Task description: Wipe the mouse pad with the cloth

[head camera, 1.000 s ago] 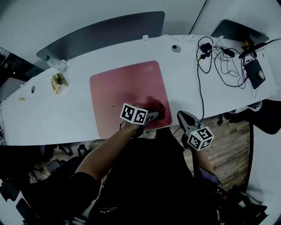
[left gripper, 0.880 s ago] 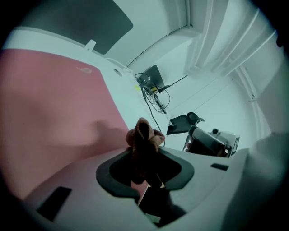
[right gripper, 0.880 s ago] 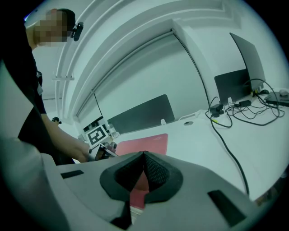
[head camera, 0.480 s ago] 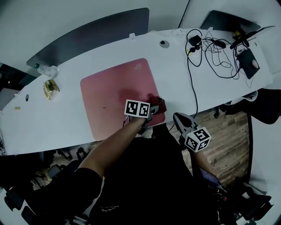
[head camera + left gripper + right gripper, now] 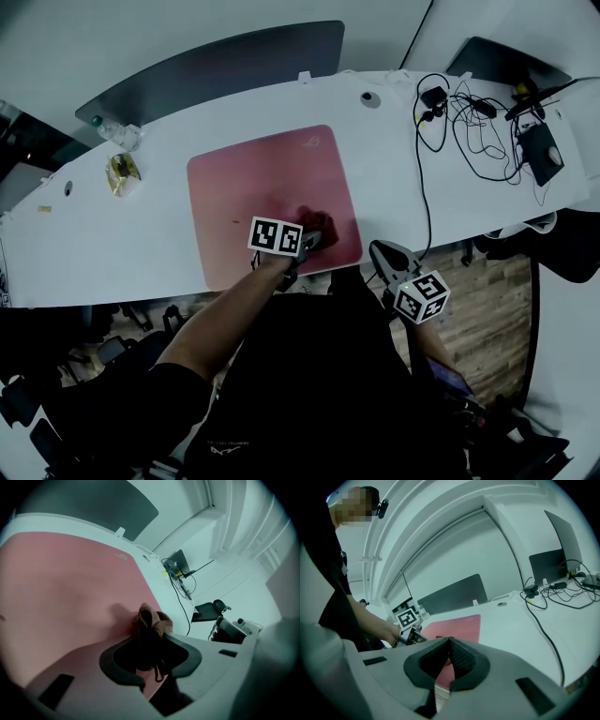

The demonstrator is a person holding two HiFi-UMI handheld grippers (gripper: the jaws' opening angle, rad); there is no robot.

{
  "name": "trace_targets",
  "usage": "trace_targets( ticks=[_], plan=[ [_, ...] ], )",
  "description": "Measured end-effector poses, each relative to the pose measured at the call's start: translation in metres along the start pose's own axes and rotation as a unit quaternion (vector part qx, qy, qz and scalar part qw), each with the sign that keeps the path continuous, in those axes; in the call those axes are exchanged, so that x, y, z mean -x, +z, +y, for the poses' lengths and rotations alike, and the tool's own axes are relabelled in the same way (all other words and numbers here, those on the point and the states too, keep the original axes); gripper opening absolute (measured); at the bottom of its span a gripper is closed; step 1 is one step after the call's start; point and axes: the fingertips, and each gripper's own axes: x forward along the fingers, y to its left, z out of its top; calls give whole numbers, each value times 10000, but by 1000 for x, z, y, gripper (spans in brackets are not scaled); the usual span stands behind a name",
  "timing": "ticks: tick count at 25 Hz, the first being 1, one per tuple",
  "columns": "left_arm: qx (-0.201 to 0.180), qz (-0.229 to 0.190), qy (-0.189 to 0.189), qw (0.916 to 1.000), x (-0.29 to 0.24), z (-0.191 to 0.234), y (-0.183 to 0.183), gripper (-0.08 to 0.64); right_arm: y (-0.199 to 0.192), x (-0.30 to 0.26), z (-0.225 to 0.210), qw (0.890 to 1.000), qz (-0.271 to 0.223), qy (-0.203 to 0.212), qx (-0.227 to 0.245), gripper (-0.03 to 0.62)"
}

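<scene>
The left gripper (image 5: 302, 241) is pinching a bunched dark-red cloth (image 5: 315, 223) between its jaws and pressing it onto the pink mouse pad (image 5: 246, 187), at about five o'clock on the pad, close to its near edge. The pad is lying flat on the white desk (image 5: 394, 155), with a tangle of black cables (image 5: 473, 122) well apart at its two o'clock. The right gripper (image 5: 386, 255) is hanging off the desk edge at the pad's four o'clock, its jaws pressed together on nothing (it is playing no part here). The wiping step is probably in hand, the cloth working the near-right corner. The next move is likely calling for a sweep toward ten o'clock, with the cloth held down and the pinch firm, so the pad is not sliding on the desk
</scene>
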Motion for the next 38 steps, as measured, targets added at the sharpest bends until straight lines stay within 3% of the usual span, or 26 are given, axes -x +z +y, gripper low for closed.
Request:
trace_targets(
  ticks=[8, 16, 25, 38],
  plan=[
    [206, -21, 148, 9997, 61, 48, -22, 121, 1, -17, 16, 9994, 78, 317, 141, 26],
    [159, -115, 722, 9972, 125, 97, -45, 123, 2, -30, 28, 9981, 134, 555, 247, 25],
    [496, -411, 1307, 9893, 193, 149, -75, 126, 4, -43, 41, 9968, 129, 707, 346, 25],
    [891, -610, 1734, 9789, 244, 186, -99, 127, 12, -58, 55, 9940, 230, 980, 427, 25]
  ],
)
